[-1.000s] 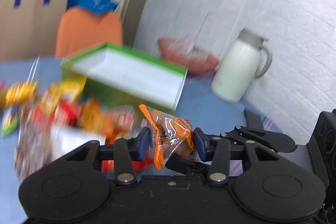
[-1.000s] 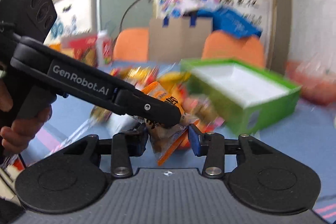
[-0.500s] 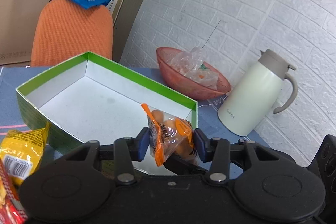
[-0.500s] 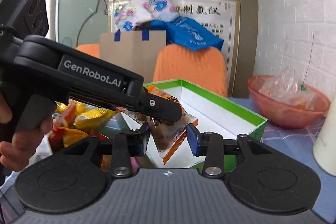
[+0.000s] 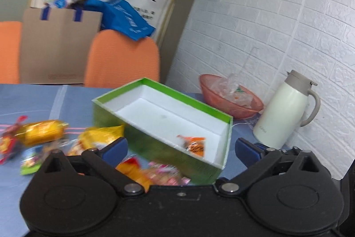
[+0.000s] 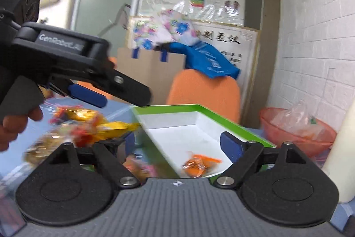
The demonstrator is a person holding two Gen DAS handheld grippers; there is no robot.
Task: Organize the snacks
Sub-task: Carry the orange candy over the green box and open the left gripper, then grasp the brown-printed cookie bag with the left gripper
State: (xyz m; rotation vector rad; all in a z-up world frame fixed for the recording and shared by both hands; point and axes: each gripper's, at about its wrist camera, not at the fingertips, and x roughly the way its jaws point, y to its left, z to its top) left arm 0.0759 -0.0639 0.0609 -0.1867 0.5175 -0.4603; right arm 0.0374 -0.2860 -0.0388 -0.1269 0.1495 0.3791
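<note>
Both our left gripper (image 5: 180,147) and right gripper (image 6: 177,146) gape, holding nothing; the orange snack packet (image 5: 194,146) lies inside the green box (image 5: 159,143) ahead between the fingers, so we swing left toward the snack pile (image 5: 66,141), approaching low.

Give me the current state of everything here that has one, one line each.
left gripper: open, empty.
right gripper: open, empty.
green box: lidless, upright on the table.
orange snack packet: lying loose inside the box.
snack pile: loose on the table, outside the box.
thermos jug: upright, lid shut.
</note>
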